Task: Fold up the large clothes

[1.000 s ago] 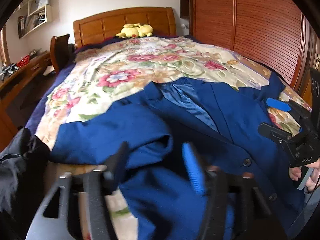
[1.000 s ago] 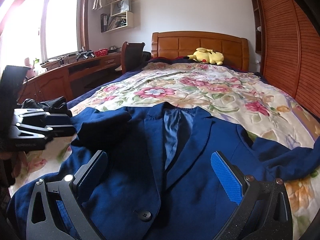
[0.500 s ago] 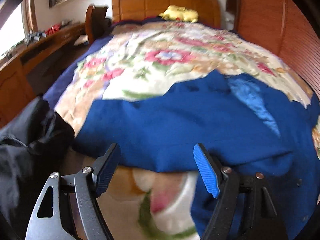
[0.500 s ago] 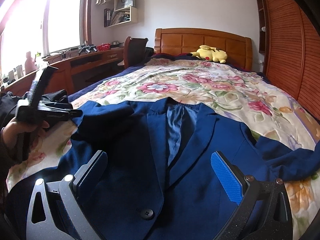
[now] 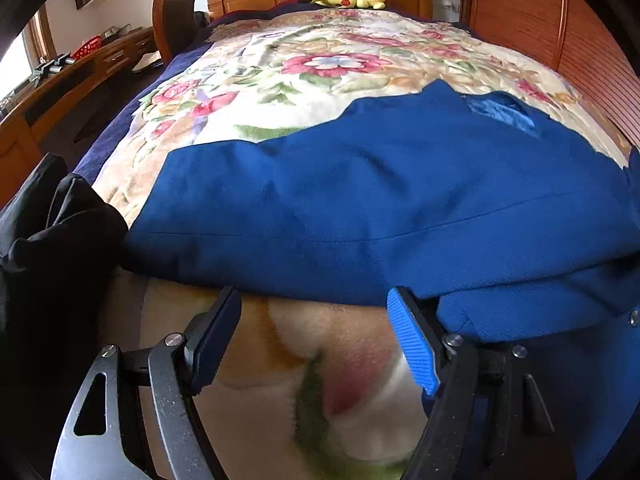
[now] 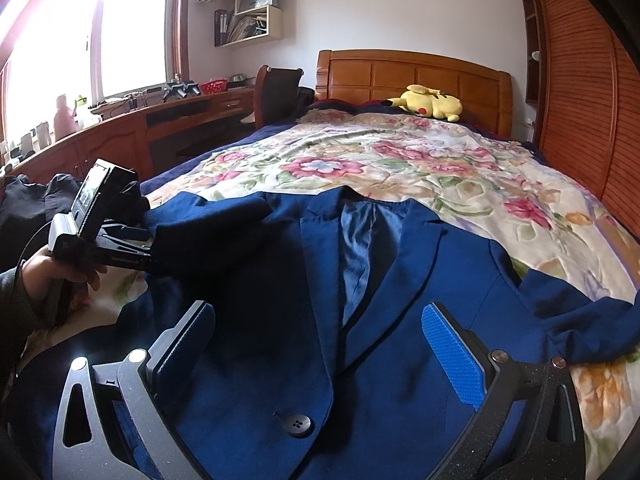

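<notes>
A blue suit jacket (image 6: 280,300) lies face up on the floral blanket (image 6: 400,168), its lining (image 6: 356,248) showing at the collar and a dark button (image 6: 298,424) near me. One sleeve (image 5: 360,200) is folded across the chest. My left gripper (image 5: 314,300) is open and low over the blanket. Its fingertips are just short of the sleeve's near edge, with only blanket between them. In the right wrist view a hand holds the left gripper (image 6: 146,250) at the jacket's left side. My right gripper (image 6: 320,312) hangs open above the jacket front and holds nothing.
A black garment (image 5: 48,232) is heaped at the bed's left edge, beside the left gripper. A yellow plush toy (image 6: 432,104) lies by the wooden headboard (image 6: 400,72). A louvred wooden wardrobe (image 6: 580,120) runs along the right. A desk (image 6: 140,128) and chair (image 6: 276,92) stand on the left.
My left gripper has moved left and down off the jacket to the folded sleeve's near edge. The sleeve now lies flat across the chest. The right gripper has stayed put.
</notes>
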A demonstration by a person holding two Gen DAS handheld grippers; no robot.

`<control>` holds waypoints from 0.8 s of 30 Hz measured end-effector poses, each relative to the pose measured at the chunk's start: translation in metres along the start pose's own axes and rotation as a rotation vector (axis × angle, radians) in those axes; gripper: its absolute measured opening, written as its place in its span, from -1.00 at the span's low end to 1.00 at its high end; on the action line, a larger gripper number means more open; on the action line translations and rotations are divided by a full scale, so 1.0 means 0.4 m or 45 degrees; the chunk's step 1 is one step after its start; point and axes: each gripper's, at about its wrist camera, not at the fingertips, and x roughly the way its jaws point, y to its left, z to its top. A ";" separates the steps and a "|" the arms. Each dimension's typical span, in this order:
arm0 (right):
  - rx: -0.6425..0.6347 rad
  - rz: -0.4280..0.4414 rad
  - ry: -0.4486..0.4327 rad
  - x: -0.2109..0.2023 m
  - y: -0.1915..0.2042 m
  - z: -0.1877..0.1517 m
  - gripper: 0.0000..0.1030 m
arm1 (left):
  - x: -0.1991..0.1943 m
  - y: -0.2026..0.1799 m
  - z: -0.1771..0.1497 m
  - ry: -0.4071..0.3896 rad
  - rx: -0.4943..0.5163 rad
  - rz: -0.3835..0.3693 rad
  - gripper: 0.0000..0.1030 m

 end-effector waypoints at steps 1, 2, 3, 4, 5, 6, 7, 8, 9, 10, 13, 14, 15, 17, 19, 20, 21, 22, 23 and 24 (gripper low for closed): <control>-0.001 -0.002 -0.002 -0.002 0.000 0.001 1.00 | 0.006 0.001 0.003 0.008 0.004 0.005 0.48; -0.001 -0.002 -0.003 -0.002 0.000 0.002 1.00 | 0.013 0.000 0.004 0.022 0.009 0.003 0.48; 0.001 -0.001 -0.004 -0.003 -0.001 0.002 1.00 | 0.018 -0.001 0.006 0.029 0.012 0.002 0.48; 0.002 -0.002 -0.003 -0.003 -0.002 0.002 1.00 | 0.025 -0.004 0.011 0.039 0.023 0.006 0.48; 0.002 -0.003 -0.002 0.000 -0.001 0.002 1.00 | 0.028 -0.006 0.016 0.042 0.035 0.012 0.48; 0.002 -0.003 0.000 0.003 -0.001 0.002 1.00 | 0.031 -0.006 0.021 0.040 0.044 0.016 0.48; 0.002 -0.002 0.002 0.003 -0.001 0.001 1.00 | 0.033 -0.004 0.029 0.035 0.045 0.021 0.48; 0.002 -0.002 0.003 0.004 0.000 0.001 1.00 | 0.035 -0.002 0.034 0.030 0.040 0.023 0.48; 0.001 -0.003 0.003 0.003 0.001 0.001 1.00 | 0.039 0.002 0.040 0.031 0.027 0.013 0.47; 0.001 -0.003 0.002 0.003 0.001 0.001 1.00 | 0.045 0.007 0.044 0.035 0.014 0.001 0.32; 0.000 -0.008 -0.004 0.001 -0.001 0.002 1.00 | 0.056 0.012 0.049 0.051 -0.009 -0.035 -0.06; 0.002 -0.009 -0.005 0.001 -0.002 0.002 1.00 | 0.058 0.008 0.050 0.055 -0.006 -0.036 -0.17; 0.004 -0.008 -0.006 0.001 -0.003 0.002 1.00 | 0.058 0.005 0.050 0.057 -0.001 -0.033 -0.34; 0.010 -0.008 -0.003 0.003 -0.004 0.002 1.00 | 0.051 -0.005 0.052 0.050 0.018 -0.001 -0.63; 0.008 -0.009 -0.005 0.001 -0.005 0.001 1.00 | 0.035 -0.016 0.056 0.031 0.032 0.028 -0.85; 0.008 -0.008 -0.007 -0.001 -0.005 0.001 1.00 | 0.024 -0.022 0.058 0.016 0.041 0.040 -0.87; 0.008 -0.008 -0.010 -0.004 -0.005 0.001 1.00 | 0.010 -0.029 0.062 -0.005 0.050 0.049 -0.89; 0.009 -0.009 -0.014 -0.007 -0.007 0.002 1.00 | -0.011 -0.037 0.069 -0.037 0.056 0.058 -0.89; 0.011 -0.010 -0.018 -0.011 -0.008 0.003 1.00 | -0.030 -0.045 0.074 -0.066 0.057 0.060 -0.89; 0.012 -0.011 -0.023 -0.015 -0.011 0.004 1.00 | -0.053 -0.053 0.082 -0.096 0.056 0.053 -0.90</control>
